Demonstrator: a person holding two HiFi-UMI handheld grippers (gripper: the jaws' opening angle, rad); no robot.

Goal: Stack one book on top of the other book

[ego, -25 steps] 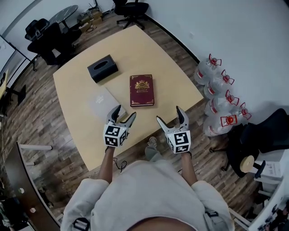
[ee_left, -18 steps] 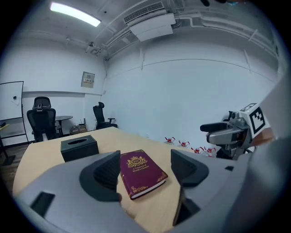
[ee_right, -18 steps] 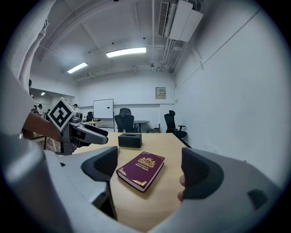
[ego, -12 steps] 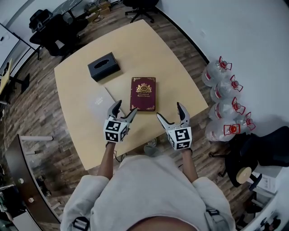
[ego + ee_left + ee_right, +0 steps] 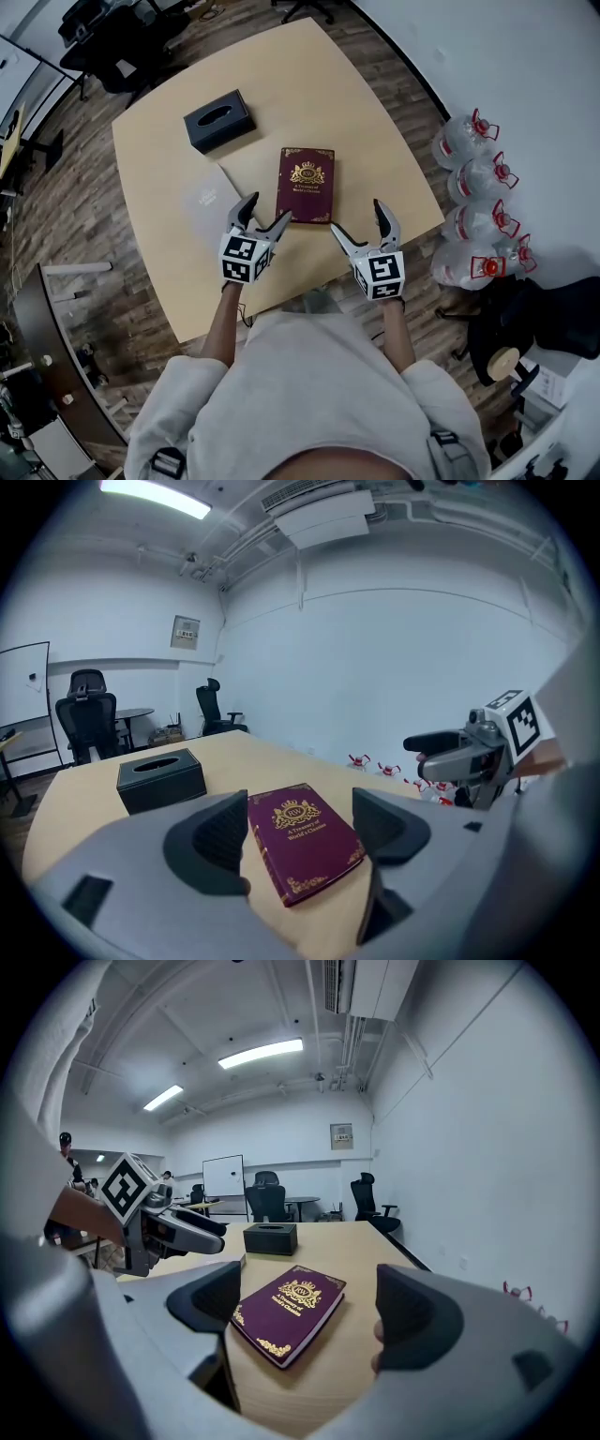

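Note:
A maroon book (image 5: 307, 184) with gold print lies flat near the table's front edge. To its left lies a pale grey book (image 5: 206, 201), its near corner hidden behind my left gripper (image 5: 262, 217). That gripper stands open and empty over the table, just short of the maroon book's near left corner. My right gripper (image 5: 361, 226) is open and empty too, near the book's right corner at the table edge. The maroon book (image 5: 302, 841) shows between the jaws in the left gripper view, and again as the maroon book (image 5: 289, 1313) in the right gripper view. Neither gripper touches it.
A black tissue box (image 5: 219, 120) stands behind the books on the light wooden table (image 5: 366, 122). Several water jugs (image 5: 478, 187) line the wall on the right. Office chairs (image 5: 122, 56) stand beyond the far left of the table.
Both grippers have moved forward from the table's front edge toward the maroon book, staying open. The books and the box have not moved.

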